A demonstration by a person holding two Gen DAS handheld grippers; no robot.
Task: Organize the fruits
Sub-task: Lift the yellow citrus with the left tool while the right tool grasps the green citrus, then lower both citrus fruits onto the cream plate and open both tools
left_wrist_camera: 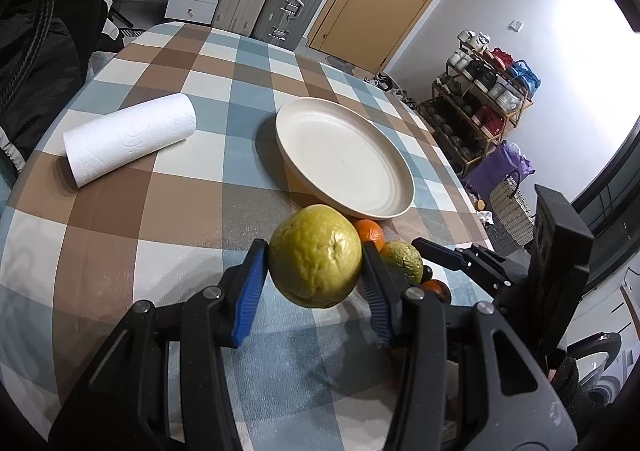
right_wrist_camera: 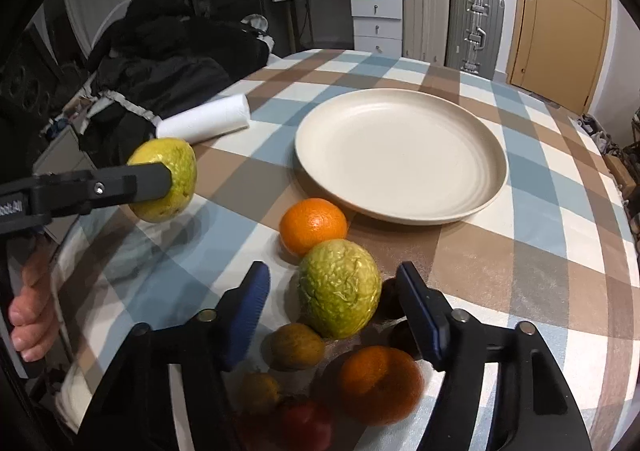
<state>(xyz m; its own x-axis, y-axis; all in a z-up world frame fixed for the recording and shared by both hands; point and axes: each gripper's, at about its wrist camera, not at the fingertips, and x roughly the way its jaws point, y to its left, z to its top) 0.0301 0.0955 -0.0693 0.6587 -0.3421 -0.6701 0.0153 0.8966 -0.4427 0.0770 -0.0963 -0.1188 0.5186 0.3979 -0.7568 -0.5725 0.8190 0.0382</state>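
The left gripper [left_wrist_camera: 316, 271] clamps a yellow-green fruit [left_wrist_camera: 315, 255] between its blue pads, lifted off the checked desk [left_wrist_camera: 168, 211]. Far of it lies the cream plate [left_wrist_camera: 404, 207], with a paper roll [left_wrist_camera: 128, 139] to the left. The right gripper [right_wrist_camera: 334, 311] stands with its jaws apart on either side of a second green fruit [right_wrist_camera: 340, 287], pads not touching it. An orange [right_wrist_camera: 313, 226] sits just beyond, near the plate's rim; other fruits lie near, blurred.
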